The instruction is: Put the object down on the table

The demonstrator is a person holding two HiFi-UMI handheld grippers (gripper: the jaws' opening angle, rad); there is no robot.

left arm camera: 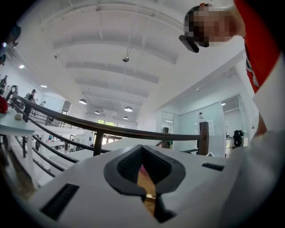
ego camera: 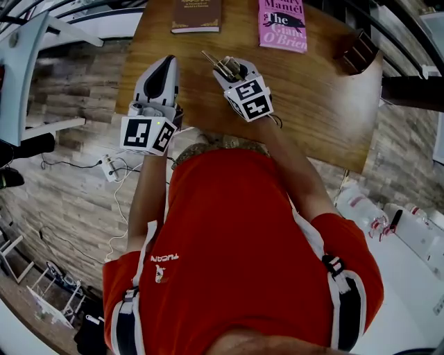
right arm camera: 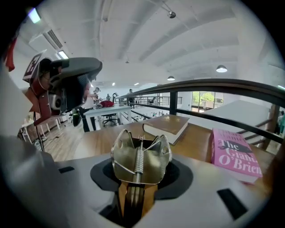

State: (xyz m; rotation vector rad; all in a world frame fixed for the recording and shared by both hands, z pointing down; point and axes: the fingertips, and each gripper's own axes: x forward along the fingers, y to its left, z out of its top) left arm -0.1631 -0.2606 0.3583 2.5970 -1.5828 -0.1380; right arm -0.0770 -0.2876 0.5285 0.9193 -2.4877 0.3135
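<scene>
A brass-coloured metal spring clip (right arm camera: 140, 161) stands between the jaws of my right gripper (right arm camera: 141, 176), which is shut on it. From the head view the clip (ego camera: 220, 64) sticks out of the right gripper (ego camera: 234, 71) above the near part of the round wooden table (ego camera: 312, 104). My left gripper (ego camera: 165, 66) hovers beside it over the table's left edge, its jaws together and nothing in them. In the left gripper view the black pads (left arm camera: 129, 167) meet at their tips, with only wood showing behind them.
A brown book (ego camera: 197, 14) and a pink book (ego camera: 282, 24) lie at the table's far side, also seen as the brown book (right arm camera: 167, 125) and pink book (right arm camera: 234, 153). A dark brown block (ego camera: 357, 52) sits at the right rim. A railing runs behind.
</scene>
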